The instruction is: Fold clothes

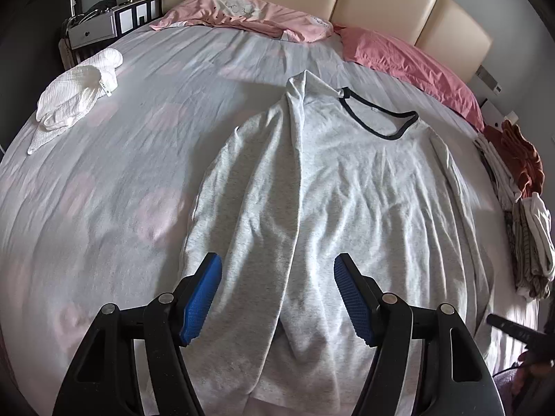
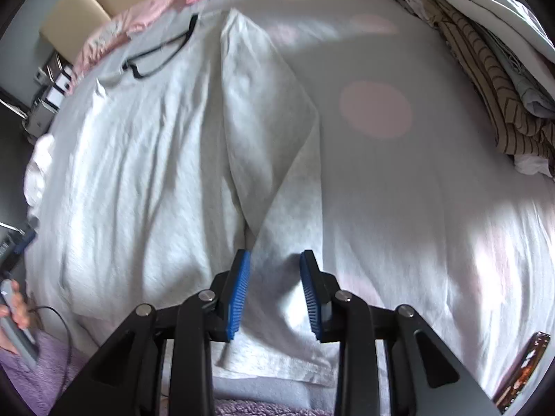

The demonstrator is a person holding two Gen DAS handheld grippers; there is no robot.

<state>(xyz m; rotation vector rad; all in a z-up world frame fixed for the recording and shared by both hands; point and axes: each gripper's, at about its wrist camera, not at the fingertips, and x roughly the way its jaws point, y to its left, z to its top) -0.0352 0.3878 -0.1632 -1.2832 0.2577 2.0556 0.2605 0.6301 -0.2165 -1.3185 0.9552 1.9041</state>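
A light grey long-sleeved shirt (image 1: pixel 347 187) with a dark neckband (image 1: pixel 378 118) lies flat on the bed, collar toward the headboard. Its left side and sleeve (image 1: pixel 263 180) are folded inward over the body. My left gripper (image 1: pixel 277 298) hovers open above the folded sleeve near the hem, nothing between its blue pads (image 1: pixel 203 298). In the right wrist view the same shirt (image 2: pixel 145 131) has its right sleeve (image 2: pixel 263 111) folded over. My right gripper (image 2: pixel 274 294) is open, its pads (image 2: pixel 239 294) straddling the cloth near the hem without closing on it.
White garment (image 1: pixel 76 93) lies at the bed's far left. Pink pillows (image 1: pixel 409 62) sit by the cream headboard (image 1: pixel 381 3). Stacked folded clothes (image 2: pixel 492 69) line the bed's right edge. A nightstand (image 1: pixel 104 24) stands far left. A hand (image 2: pixel 15 308) holds the other gripper's handle.
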